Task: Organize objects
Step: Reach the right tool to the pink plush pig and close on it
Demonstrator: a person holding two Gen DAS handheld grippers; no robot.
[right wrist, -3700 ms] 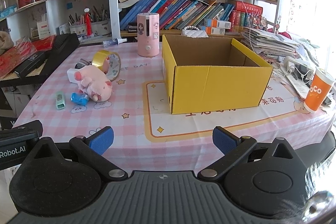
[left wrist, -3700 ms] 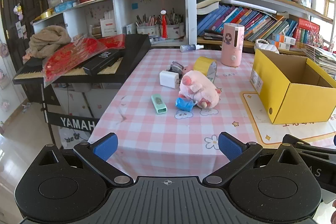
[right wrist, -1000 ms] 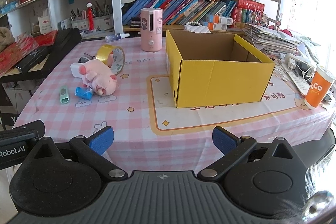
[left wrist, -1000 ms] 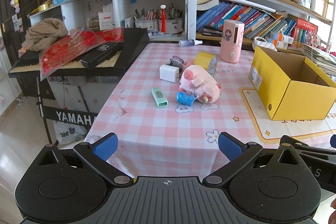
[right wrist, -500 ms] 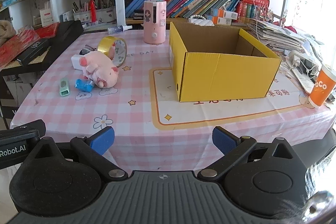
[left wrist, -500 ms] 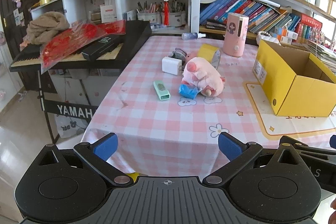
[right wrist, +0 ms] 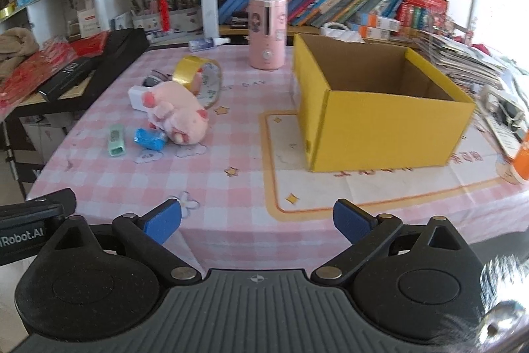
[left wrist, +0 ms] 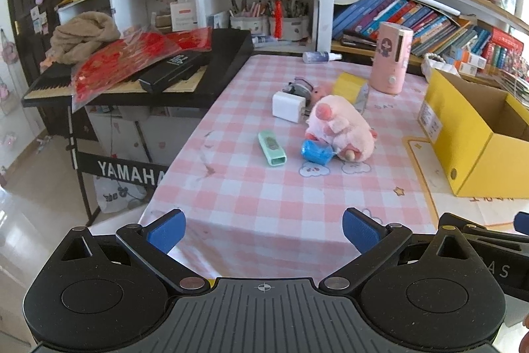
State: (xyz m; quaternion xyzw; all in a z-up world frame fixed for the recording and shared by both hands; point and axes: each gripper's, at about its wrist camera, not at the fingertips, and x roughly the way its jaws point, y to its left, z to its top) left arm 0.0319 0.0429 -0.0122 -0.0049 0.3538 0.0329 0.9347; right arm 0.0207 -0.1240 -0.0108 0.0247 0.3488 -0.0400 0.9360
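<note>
Both grippers, left (left wrist: 264,229) & right (right wrist: 258,222), jaws wide, empty, short of table edge. Pink pig plush (left wrist: 340,128) mid-table w/ blue roll (left wrist: 315,152) touching; yellow box (right wrist: 380,111) apart. Risk: grabbing plush knocks roll away

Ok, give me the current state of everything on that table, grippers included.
Left gripper: open, holding nothing.
Right gripper: open, holding nothing.
Yellow box: open on top, visible inside bare.
Plush pig: lying on its side.
Tape roll: on edge, behind the pig.
Pink canister: upright.
Green case: lying flat.
</note>
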